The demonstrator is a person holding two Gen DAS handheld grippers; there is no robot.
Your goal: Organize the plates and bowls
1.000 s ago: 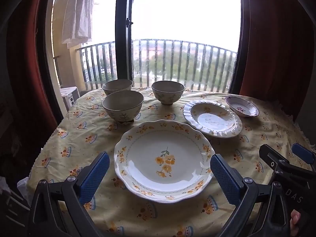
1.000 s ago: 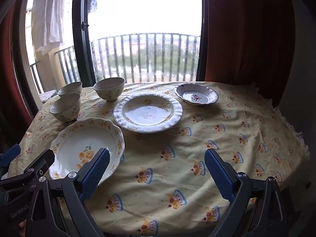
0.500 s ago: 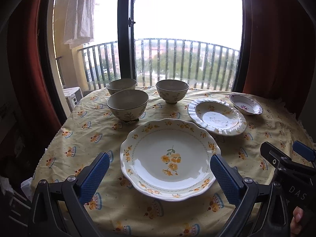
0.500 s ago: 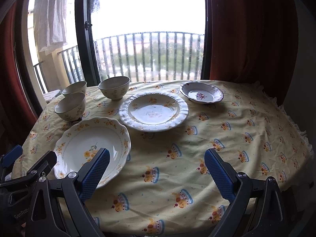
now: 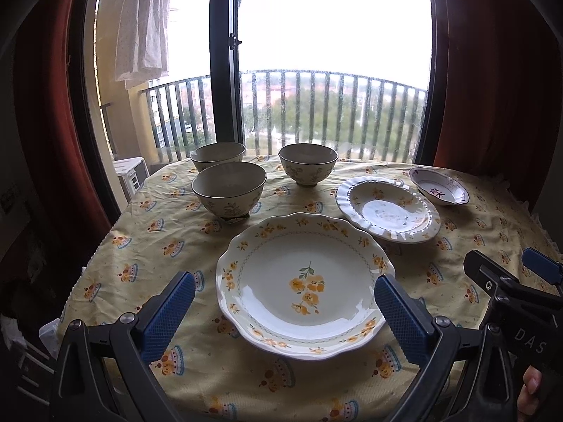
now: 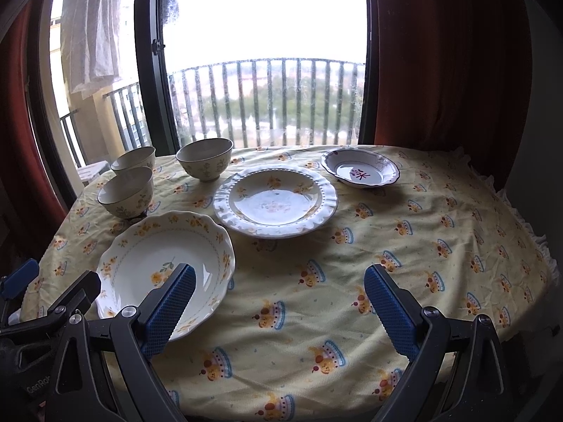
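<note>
A large plate with yellow flowers lies near the table's front left. Behind it to the right sits a white ruffled plate, and further right a small dish with a purple mark. Three cream bowls stand at the back left: one nearest, one behind it, one towards the middle. My left gripper hangs open above the flowered plate's near side. My right gripper is open over bare cloth.
A round table wears a yellow cloth with crown prints. Behind it are a window with a dark frame, balcony railings and red curtains. The right gripper shows at the left wrist view's right edge, with a fingertip of a hand below.
Both grippers have drawn back and risen slightly, so the table and dishes sit lower and smaller in view. No dish has moved and both grippers stayed open.
</note>
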